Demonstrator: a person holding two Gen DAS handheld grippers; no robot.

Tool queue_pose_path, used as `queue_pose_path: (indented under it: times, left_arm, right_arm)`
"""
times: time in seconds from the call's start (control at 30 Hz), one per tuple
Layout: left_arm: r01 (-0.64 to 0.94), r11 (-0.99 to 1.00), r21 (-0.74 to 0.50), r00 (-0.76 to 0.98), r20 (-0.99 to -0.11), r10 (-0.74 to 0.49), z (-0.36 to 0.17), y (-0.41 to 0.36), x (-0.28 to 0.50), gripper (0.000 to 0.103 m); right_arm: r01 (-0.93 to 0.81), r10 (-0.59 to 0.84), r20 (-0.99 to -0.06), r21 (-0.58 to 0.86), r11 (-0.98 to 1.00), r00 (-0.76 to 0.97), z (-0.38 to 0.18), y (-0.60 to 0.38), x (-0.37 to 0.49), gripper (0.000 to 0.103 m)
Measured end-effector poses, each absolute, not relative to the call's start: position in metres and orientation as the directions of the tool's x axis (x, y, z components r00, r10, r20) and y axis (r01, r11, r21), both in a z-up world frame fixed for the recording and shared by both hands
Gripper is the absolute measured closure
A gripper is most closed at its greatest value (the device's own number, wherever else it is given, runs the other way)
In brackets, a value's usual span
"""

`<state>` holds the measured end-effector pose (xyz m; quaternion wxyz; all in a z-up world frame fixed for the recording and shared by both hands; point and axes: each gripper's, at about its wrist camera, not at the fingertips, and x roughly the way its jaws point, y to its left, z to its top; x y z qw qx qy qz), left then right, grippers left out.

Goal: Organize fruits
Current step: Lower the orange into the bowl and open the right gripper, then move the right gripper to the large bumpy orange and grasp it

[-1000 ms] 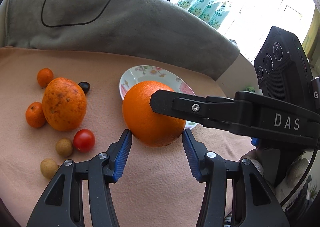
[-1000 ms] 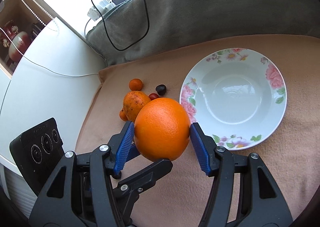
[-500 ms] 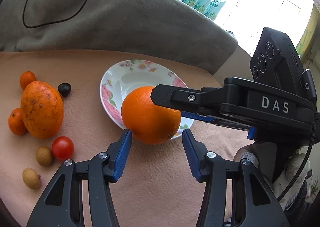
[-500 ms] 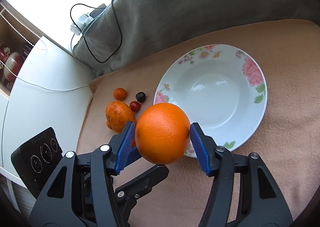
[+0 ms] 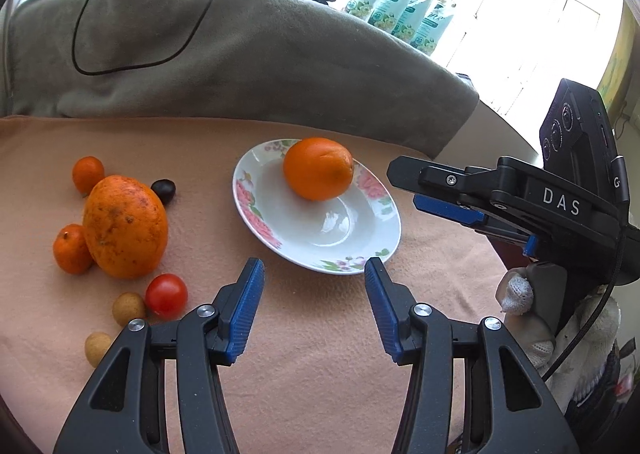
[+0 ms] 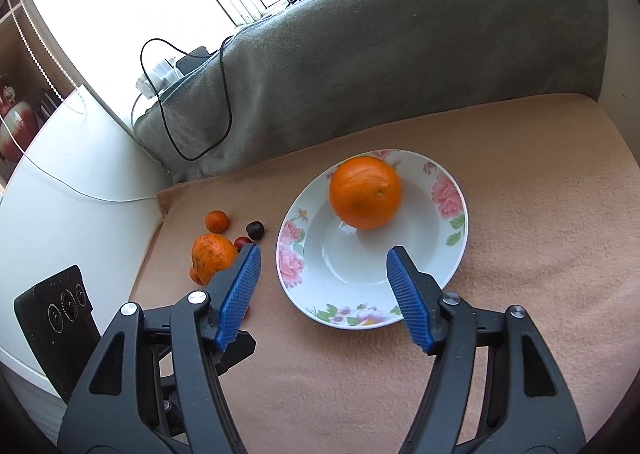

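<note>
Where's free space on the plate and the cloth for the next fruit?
Free: the floral white plate near its front rim, ahead of the round orange; peach cloth right of the plate. Crowded: left, around the big blemished orange fruit.

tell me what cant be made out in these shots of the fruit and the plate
- Right wrist view: the right gripper finger covers part of the spotted orange, the cherry tomato and the fruit behind them.
- Left wrist view: the orange hides the plate's far rim.
- Left wrist view: the left gripper arm cuts off the lowest small tan fruit.
- Both views: window glare washes out everything outside.
</note>
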<state>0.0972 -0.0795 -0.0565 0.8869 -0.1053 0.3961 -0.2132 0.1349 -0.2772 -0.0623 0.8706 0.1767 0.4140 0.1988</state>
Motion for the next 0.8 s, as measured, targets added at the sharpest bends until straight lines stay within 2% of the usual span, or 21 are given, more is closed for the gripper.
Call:
queue_pose_path:
  times: [0.1, 0.23, 0.3, 0.8]
  left_arm:
    - [0.283, 0.894, -0.348, 0.603, -0.66, -0.448, -0.055, -0.078, 0.098, 0.05]
    - [0.255, 0.905, -0.342, 0.618, -0.662, -0.424, -0.055, -0.063, 0.09, 0.042]
    - [0.234, 0.911, -0.338, 0.628, -0.663, -0.408, -0.055, -0.053, 0.085, 0.039]
    - [0.085, 0.943, -0.321, 0.663, -0.688, -0.294, -0.064, 0.01, 0.077, 0.038]
  right_arm:
    - [-0.207, 0.482, -0.648, 0.456, 0.866, 0.59, -0.061, -0.275, 0.128, 0.025]
    - [-0.213, 0.482, -0.647, 0.451, 0.866, 0.591, -0.06, -0.272, 0.124, 0.018]
    - [-0.218, 0.486, -0.644, 0.452, 0.865, 0.591, -0.059, -0.27, 0.123, 0.017]
    - [-0.264, 0.518, -0.649, 0.453, 0.852, 0.557, -0.061, -0.246, 0.123, 0.017]
